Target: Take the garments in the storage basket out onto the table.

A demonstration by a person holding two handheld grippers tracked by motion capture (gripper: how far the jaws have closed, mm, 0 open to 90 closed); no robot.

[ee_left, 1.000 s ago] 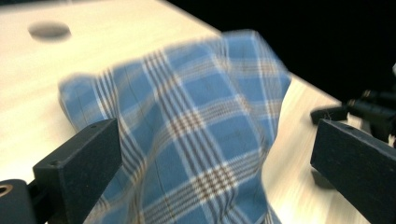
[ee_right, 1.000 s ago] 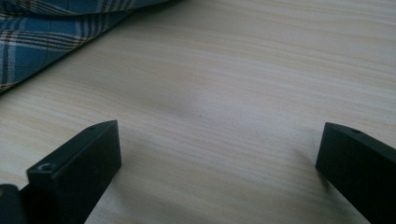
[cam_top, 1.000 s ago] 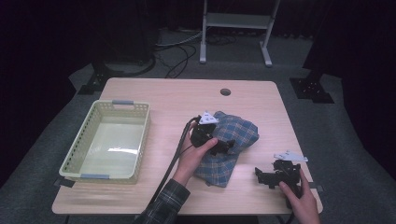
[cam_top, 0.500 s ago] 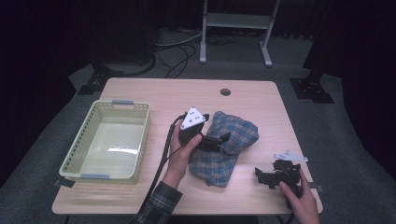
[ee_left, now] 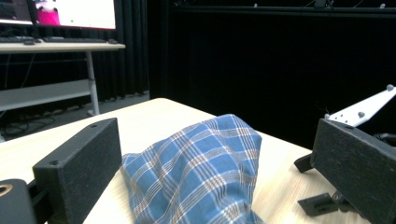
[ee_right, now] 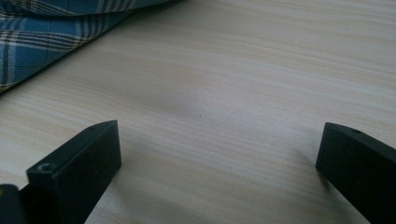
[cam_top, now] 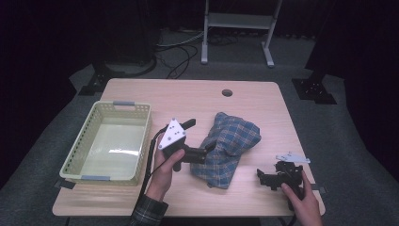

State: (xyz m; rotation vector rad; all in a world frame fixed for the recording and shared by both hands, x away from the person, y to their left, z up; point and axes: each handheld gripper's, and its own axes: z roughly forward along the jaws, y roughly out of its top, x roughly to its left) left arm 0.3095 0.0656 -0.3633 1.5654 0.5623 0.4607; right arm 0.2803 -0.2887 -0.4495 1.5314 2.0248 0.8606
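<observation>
Holding my left gripper (cam_top: 203, 151) at the nine o'clock edge of the blue plaid cloth (cam_top: 228, 147), I have its jaws spread wide; in the left gripper view the bunched cloth (ee_left: 201, 175) rises between them, and I cannot tell whether either jaw touches it. The cloth lies crumpled near the middle of the wooden table (cam_top: 188, 96). My right gripper (cam_top: 269, 176) rests low on the tabletop at four o'clock from the cloth, apart from it, jaws also spread over bare wood. A pale yellow basket (cam_top: 84, 141) sits at nine o'clock from my left hand (cam_top: 162, 172).
</observation>
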